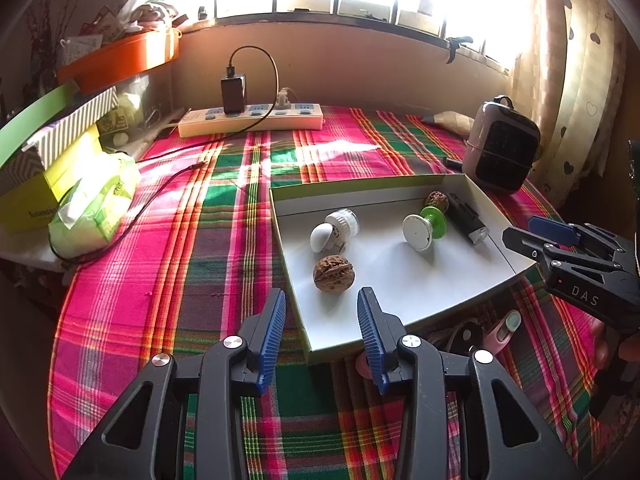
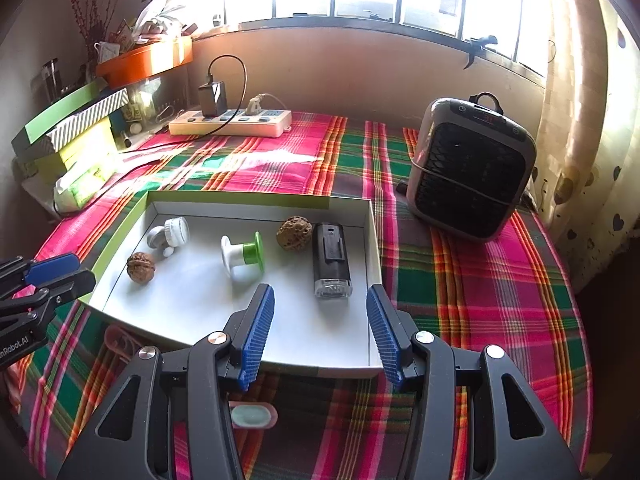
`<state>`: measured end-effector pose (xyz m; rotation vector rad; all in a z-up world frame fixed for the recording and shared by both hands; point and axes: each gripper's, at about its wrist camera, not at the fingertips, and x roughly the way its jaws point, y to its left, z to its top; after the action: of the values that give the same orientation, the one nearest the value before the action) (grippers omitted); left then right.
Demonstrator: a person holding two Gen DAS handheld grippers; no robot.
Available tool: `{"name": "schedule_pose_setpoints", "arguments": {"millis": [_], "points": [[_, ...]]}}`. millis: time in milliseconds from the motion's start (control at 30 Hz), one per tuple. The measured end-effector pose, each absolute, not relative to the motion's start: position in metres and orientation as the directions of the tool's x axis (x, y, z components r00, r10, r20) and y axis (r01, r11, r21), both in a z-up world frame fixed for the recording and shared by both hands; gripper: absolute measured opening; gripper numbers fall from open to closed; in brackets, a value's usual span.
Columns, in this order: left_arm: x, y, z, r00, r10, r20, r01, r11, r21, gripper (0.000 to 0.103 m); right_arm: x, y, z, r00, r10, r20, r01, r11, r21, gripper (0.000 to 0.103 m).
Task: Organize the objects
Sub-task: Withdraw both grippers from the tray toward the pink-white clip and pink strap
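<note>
pink clip point(image 2: 253, 416) | lay on the plaid worktop point(image 2: 480, 280) outside the tray's point(image 2: 372, 240) near rim, not yet in with the walnuts and torch | sat just below the right gripper point(image 2: 320, 332), nearer it than the left gripper point(image 1: 322, 332) | long axis crosswise | both fingers parted, holding nothing
</note>
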<state>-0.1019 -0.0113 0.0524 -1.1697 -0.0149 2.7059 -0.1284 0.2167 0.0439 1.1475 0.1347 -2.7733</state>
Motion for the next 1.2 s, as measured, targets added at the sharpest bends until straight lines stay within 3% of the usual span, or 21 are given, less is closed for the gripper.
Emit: {"name": "schedule_pose_setpoints", "arguments": {"millis": [400,1200], "points": [[-0.078,-0.019,0.049,-0.655,0.225,-0.722,-0.208,-0.971,-0.113,0.036,-0.094,0.228,0.045,-0.711,-0.146,-0.688,0.189,-0.982,0.012,0.049],[-0.081,-0.002,0.019,-0.572,0.306,-0.761,-0.267,-0.947,-0.18,0.039,-0.074,0.192,0.012,-0.637,-0.2,-0.745,0.247,-0.968,0.048,0.052]]}}
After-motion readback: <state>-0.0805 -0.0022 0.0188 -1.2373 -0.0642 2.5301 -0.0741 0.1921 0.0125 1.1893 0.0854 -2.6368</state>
